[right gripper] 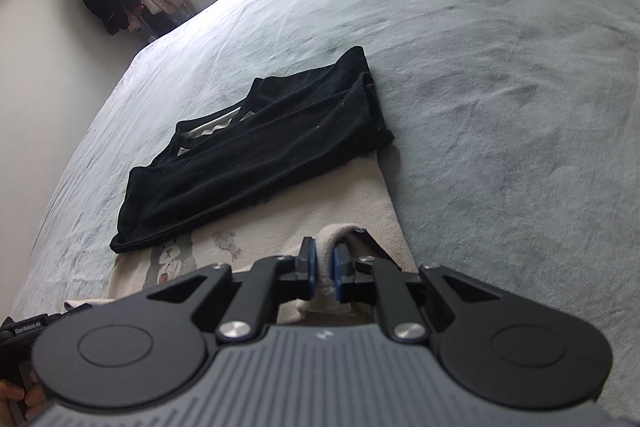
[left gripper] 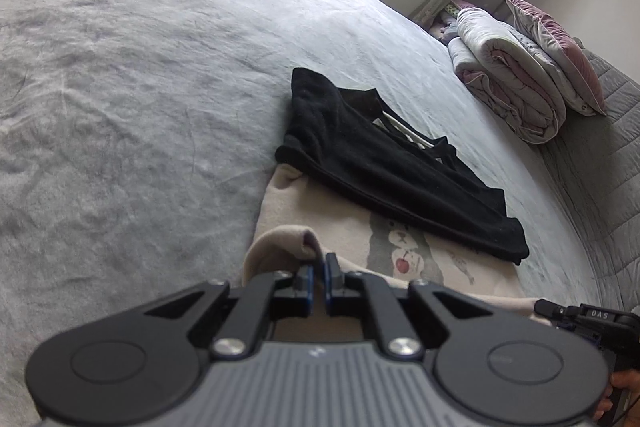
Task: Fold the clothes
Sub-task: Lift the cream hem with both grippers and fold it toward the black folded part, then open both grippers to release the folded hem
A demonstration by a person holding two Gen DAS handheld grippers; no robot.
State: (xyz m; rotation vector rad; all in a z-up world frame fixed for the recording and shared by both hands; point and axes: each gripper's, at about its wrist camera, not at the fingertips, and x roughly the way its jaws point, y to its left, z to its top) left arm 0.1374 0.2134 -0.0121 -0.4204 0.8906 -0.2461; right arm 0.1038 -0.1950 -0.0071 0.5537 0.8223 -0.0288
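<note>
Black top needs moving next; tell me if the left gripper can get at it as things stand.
Probably not yet. The left gripper is shut on the cream garment. The black top lies just ahead with nothing between, so it must let go first.

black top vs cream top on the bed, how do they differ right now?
The black top is folded into a compact bundle; the cream top lies spread out beneath it. The black top is free of any grip; the cream top is pinched at two edges, by the left tongs and the right tongs. The black one looks plain with pale stripes inside; the cream one carries a cartoon animal print. Both rest on the grey bed.
</note>
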